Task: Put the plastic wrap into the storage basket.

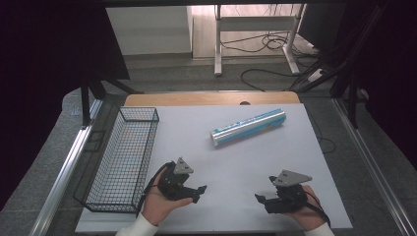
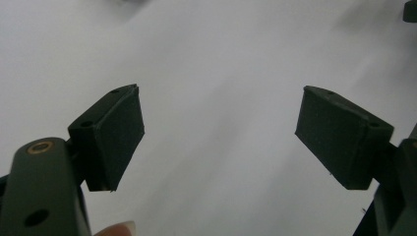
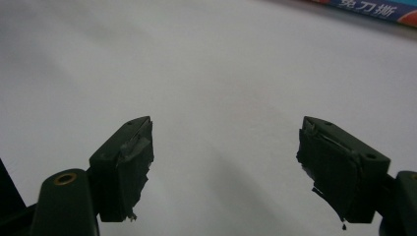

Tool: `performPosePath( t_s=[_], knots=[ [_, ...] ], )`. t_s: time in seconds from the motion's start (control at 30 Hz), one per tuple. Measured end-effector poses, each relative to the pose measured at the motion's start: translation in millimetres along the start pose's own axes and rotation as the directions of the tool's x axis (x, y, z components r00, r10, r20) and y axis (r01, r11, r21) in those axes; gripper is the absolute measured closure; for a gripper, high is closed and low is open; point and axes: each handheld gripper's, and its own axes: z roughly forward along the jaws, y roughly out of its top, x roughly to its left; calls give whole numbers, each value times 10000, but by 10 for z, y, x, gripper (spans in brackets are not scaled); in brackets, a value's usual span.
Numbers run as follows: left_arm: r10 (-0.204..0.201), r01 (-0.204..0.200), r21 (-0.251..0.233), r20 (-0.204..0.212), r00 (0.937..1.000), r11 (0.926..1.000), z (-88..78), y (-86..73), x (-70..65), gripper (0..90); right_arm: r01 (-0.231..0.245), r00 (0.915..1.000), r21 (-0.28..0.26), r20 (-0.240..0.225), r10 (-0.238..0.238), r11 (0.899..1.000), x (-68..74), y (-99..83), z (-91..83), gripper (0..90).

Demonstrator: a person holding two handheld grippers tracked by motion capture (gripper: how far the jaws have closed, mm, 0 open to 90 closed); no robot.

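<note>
A long silver and blue roll (image 1: 249,127) lies slanted on the white table top (image 1: 236,162), toward the back middle; its blue printed edge (image 3: 378,9) crosses the top right of the right gripper view. My left gripper (image 1: 200,191) rests near the front left, held in a hand, jaws wide apart with bare table between the pads (image 2: 118,132). My right gripper (image 1: 261,199) sits near the front right, also open and empty, its worn pads (image 3: 130,167) over bare table. Both are well short of the roll.
A black wire basket (image 1: 125,157) stands along the left edge of the table, empty as far as I can see. Metal rails (image 1: 64,167) flank the table. Beyond the far edge are a desk frame (image 1: 255,29) and floor cables.
</note>
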Motion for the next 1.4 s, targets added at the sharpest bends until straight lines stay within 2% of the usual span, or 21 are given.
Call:
performPosePath(
  t_s=[0.17, 0.3, 0.43, 0.63, 0.7, 0.83, 0.9, 1.0, 1.07, 1.23, 1.3, 1.4],
  knots=[
    [109, -109, 131, 45, 9999, 9999, 46, 116, -26, 179, -77, 9999, -118, -80, 76, 9999, -32, -3, -12, 221],
    [162, -160, -77, 184, 9997, 9998, 7, 213, -4, 187, 1, 9999, 57, -107, -1, 10000, -21, -6, 24, 221],
    [230, -226, -169, 221, 9995, 9996, 3, 271, 24, 190, -31, 10000, 152, 65, 30, 9999, -6, -22, 29, 233],
    [458, -452, -189, 292, 9985, 9988, 61, 452, 87, 192, -143, 9997, 142, 203, 140, 9998, -5, -26, 9, 233],
    [601, -598, -157, 185, 9980, 9981, 114, 560, 114, 192, -356, 9994, 116, 59, 355, 9993, -13, -32, -3, 229],
    [682, -678, -212, 188, 9975, 9975, 171, 665, 145, 198, -423, 9991, 106, 47, 422, 9990, -8, -43, -10, 227],
    [864, -858, -307, 210, 9960, 9958, 225, 776, 174, 212, -429, 9991, 165, 74, 428, 9989, -15, -57, -8, 226],
    [791, -779, -305, 408, 9960, 9965, 277, 856, 213, 217, -465, 9989, 218, 70, 464, 9987, -31, -66, -1, 227],
    [740, -730, -269, 368, 9966, 9970, 315, 911, 241, 222, -526, 9986, 248, 73, 524, 9983, -34, -68, 3, 228],
    [1006, -998, -276, 268, 9946, 9946, 383, 1039, 314, 230, -479, 9988, 267, 45, 477, 9985, -32, -68, 12, 228],
    [1145, -1139, -281, 233, 9931, 9931, 457, 1139, 376, 234, -468, 9989, 305, -45, 470, 9984, -23, -64, 25, 228],
    [1070, -1063, -221, 321, 9937, 9941, 562, 1242, 435, 235, -462, 9989, 365, -42, 463, 9983, -24, -66, 40, 227]
  ],
)
